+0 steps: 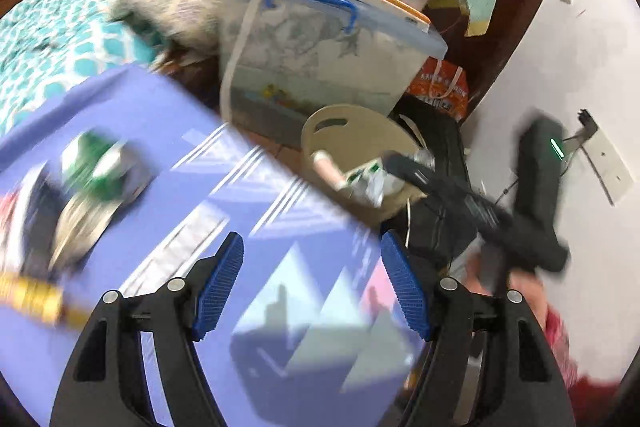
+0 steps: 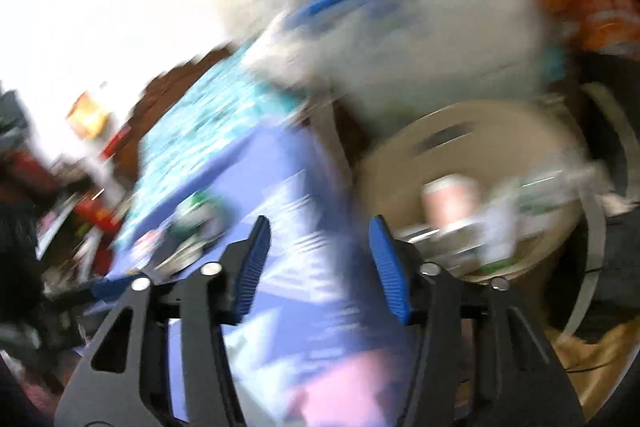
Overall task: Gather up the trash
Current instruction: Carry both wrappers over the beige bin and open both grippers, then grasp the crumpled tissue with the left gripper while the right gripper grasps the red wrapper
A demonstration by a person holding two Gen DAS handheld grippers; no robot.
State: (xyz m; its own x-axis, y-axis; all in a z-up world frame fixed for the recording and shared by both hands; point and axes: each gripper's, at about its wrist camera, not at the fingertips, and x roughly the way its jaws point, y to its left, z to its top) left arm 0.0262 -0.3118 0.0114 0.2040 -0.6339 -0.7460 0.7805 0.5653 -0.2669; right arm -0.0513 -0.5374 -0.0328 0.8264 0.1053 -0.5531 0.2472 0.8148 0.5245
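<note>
Jaws empty on both grippers, trash split between mat and bin

Left gripper (image 1: 312,287) stands wide apart with nothing between the blue pads (image 1: 220,281) — only the purple mat (image 1: 168,115) shows below. Right gripper (image 2: 320,263) is parted too, narrower, nothing held; its view is heavily smeared.

Trash on the mat: a crumpled green-and-white wrapper (image 1: 98,167) up and left of the left jaws, with a flattened silvery piece (image 1: 76,227) just below it. A yellow object (image 1: 32,297) at the left edge is too blurred to identify.

Beige bin (image 1: 320,135) sits off the mat's right edge, holding a pinkish cup (image 1: 328,167) and crumpled wrappers (image 1: 368,179). In the left view the right gripper's black body reaches over the bin from the right.

Behind the bin: a clear storage box (image 1: 320,59) with a blue handle, an orange bag (image 1: 440,87) to its right. Teal patterned cloth (image 1: 48,39) lies beyond the mat.
</note>
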